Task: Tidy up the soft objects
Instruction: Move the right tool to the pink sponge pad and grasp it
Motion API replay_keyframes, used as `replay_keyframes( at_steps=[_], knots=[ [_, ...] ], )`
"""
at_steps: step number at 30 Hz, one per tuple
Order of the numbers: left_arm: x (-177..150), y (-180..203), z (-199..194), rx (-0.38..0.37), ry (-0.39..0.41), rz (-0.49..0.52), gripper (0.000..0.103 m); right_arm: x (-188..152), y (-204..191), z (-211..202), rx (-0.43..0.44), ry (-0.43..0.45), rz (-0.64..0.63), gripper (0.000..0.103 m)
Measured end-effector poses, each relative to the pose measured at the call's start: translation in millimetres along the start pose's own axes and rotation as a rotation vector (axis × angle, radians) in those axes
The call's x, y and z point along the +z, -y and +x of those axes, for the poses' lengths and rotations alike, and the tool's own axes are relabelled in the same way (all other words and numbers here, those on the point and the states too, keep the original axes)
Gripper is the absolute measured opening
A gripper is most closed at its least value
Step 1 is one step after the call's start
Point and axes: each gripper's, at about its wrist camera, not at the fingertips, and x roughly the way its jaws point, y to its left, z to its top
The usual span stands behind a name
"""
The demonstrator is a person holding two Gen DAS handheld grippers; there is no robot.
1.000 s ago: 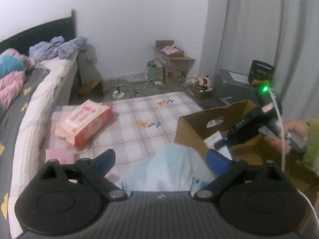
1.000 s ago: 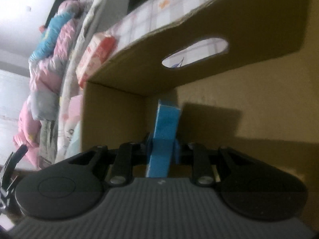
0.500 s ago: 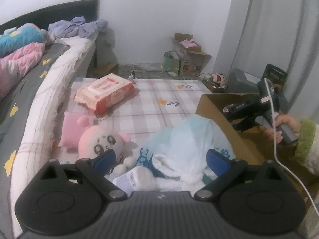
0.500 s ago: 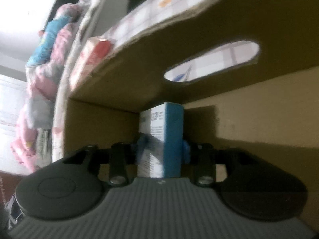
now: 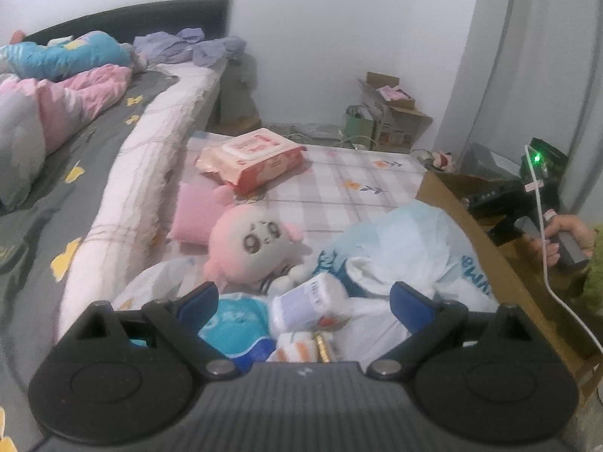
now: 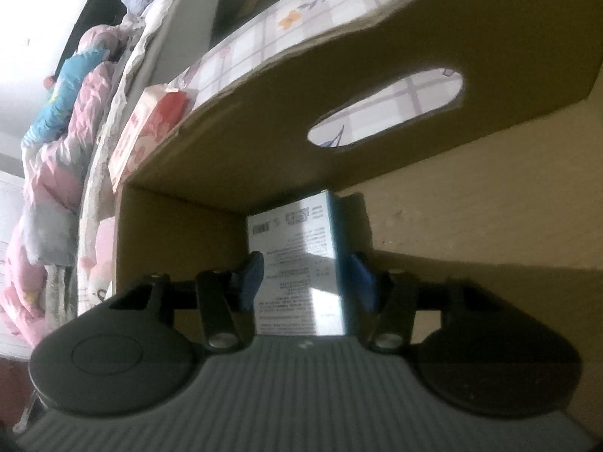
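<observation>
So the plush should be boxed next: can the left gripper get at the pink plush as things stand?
Probably yes. The left gripper is open and empty, and the pink plush lies uncovered just beyond it; only a small wrapped pack sits between the fingers.

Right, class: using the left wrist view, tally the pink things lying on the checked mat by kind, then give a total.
pink plush toy: 1
pink cushion: 1
pink wipes pack: 1
Total: 3
</observation>
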Motion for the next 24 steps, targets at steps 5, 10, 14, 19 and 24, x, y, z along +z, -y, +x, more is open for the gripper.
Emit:
replay_keyframes(
  at_steps=[5, 10, 14, 19, 24],
  knots=[
    [-8.9, -13.2, -13.4, 0.008, 0.028, -0.002, 0.098, -1.7, -9.7, -22.0, -0.077, 0.058, -0.033, 0.052],
    [-15.4, -21.2, -22.1, 0.005, 0.049, -0.007, 0.098, -11.2, -21.1, -71.0, -0.093, 0.151, -0.061, 0.052],
    [-15.7, -27.0, -27.9, 0.009, 0.061, -0.001, 0.098, -26.4, -43.1, -105.7, -0.063, 0.203, -0.094, 0.052],
    [2.3, -43.9, -30.8, 0.033, 0.078, 0.002, 0.098, -43.2, -92.4, -122.2, 0.024, 0.198, -0.150, 0.052],
    [41.8, -70.0, -15.0, 0.092, 0.086, 0.022, 0.097, -47.1, -167.1, -99.4, 0.127, 0.112, -0.228, 0.052]
  ],
)
